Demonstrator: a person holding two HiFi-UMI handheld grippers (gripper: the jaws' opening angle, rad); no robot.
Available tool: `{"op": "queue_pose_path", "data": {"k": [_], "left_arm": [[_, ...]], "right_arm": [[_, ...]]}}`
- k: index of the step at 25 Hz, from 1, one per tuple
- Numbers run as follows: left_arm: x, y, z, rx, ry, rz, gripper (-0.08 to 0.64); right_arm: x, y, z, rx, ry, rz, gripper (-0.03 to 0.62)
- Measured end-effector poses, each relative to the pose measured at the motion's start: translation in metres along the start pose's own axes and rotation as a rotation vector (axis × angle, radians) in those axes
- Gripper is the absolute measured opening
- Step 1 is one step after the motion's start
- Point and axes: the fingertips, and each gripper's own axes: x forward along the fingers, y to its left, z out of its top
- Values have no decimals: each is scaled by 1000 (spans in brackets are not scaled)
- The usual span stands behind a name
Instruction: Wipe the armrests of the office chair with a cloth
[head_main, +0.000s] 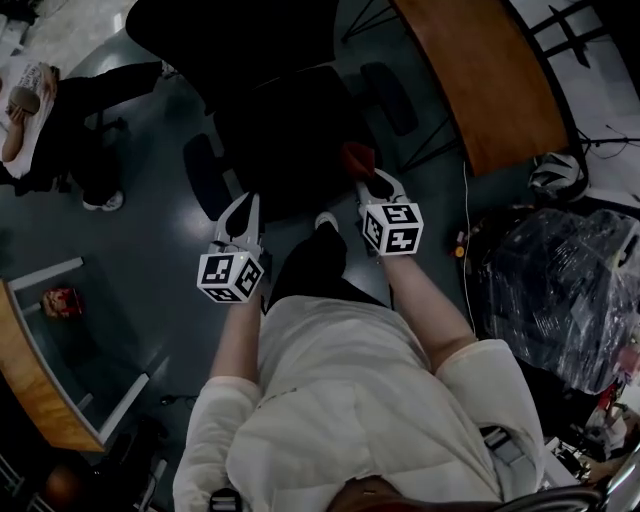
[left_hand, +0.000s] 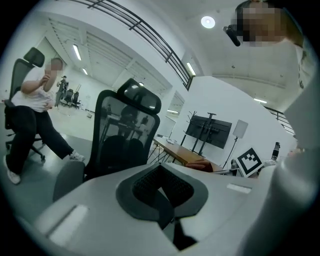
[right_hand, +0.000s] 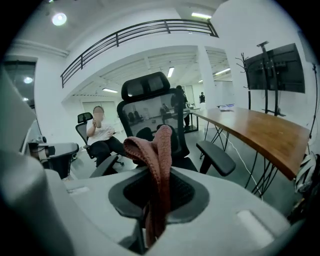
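The black mesh office chair (head_main: 285, 130) stands just ahead of me, with its left armrest (head_main: 205, 175) and right armrest (head_main: 390, 97) to either side of the seat. My right gripper (head_main: 370, 180) is shut on a reddish-brown cloth (head_main: 357, 157) and hovers over the seat's right front. In the right gripper view the cloth (right_hand: 156, 160) drapes up out of the gripper (right_hand: 157, 200), with the right armrest (right_hand: 216, 156) beyond it, apart. My left gripper (head_main: 243, 205) is shut and holds nothing, close to the left armrest (left_hand: 70, 177). The chair back (left_hand: 125, 135) fills the left gripper view past the gripper (left_hand: 161, 197).
A long wooden table (head_main: 480, 80) runs at the right, a helmet (head_main: 557, 175) and a plastic-wrapped bundle (head_main: 570, 290) near it. A person (head_main: 60, 120) sits in another chair at the far left. A wooden desk edge (head_main: 30, 370) lies at the lower left. A screen on a stand (right_hand: 275, 70) is behind the table.
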Motion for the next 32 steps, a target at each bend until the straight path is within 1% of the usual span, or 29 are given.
{"op": "queue_pose_path", "data": {"k": [3,7,9,11,14,17,19,21,23,25,27,29,32], "left_arm": [[42,-10,-10,-14,41,-29,17],[101,-15,-11,-33,49,-45,17],[125,-23,-14,-43,65,-60,17],[147,-32,-14,-31,81,-80,17],[175,-47,-14,-17,97,-95,17],[192,-60,-23,-11,125,-104,17],[204,-66,-31,-13,139,-100,17],[215,-72,-39,-26,145,-76,17],[228,-79,-44,-32,139,-48,17],[242,-80,-47,-32,121,-20,17],[252,-75,-52,-51,103,23,17],[257,-72,-61,-86,93,71,17],[265,-74,-74,-111,100,104,17]], "right_arm": [[14,-34,10,-32,16,-28,46],[44,-74,27,-125,52,-45,46],[54,-95,34,-141,67,-57,46],[62,-115,46,-153,65,-71,46],[74,-144,68,-198,57,-93,46],[88,-170,77,-253,71,-106,46],[106,-184,82,-286,72,-87,46],[126,-201,89,-302,64,-63,46],[147,-216,93,-307,64,-40,46],[170,-224,98,-339,71,-16,46],[194,-222,99,-402,93,24,46],[213,-216,95,-478,126,81,46],[238,-214,92,-588,166,140,48]]}}
